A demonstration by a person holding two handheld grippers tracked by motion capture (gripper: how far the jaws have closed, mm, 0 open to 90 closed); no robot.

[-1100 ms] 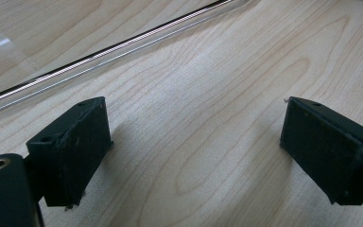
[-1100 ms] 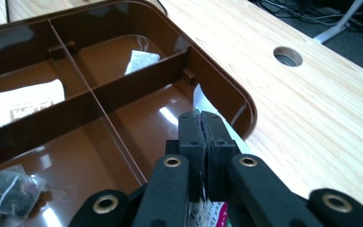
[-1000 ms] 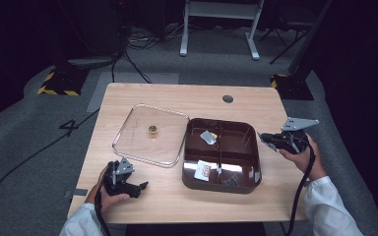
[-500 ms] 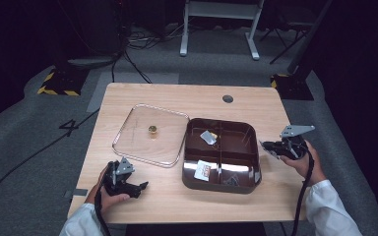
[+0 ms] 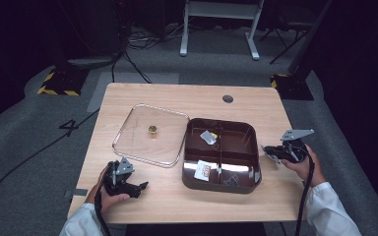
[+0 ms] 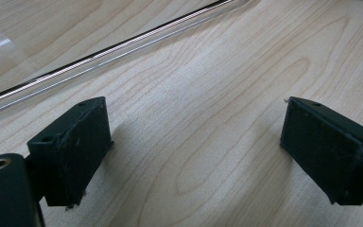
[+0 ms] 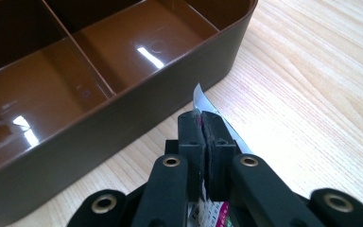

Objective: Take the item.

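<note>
Right tongs (image 7: 202, 124) pinch packet (image 7: 199, 100); print unreadable. Floor mark "4" (image 5: 70, 124).

Floor tape (image 5: 56, 90), table grommet (image 5: 228, 99)

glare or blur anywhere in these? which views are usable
High view: dim surroundings, table evenly lit, small glints on the brown tray. Left gripper view: sharp wood grain, soft shadows under the open jaws, bright line along the clear lid edge. Right gripper view: white glare spots on the tray floor; near parts of the right gripper slightly soft.
</note>
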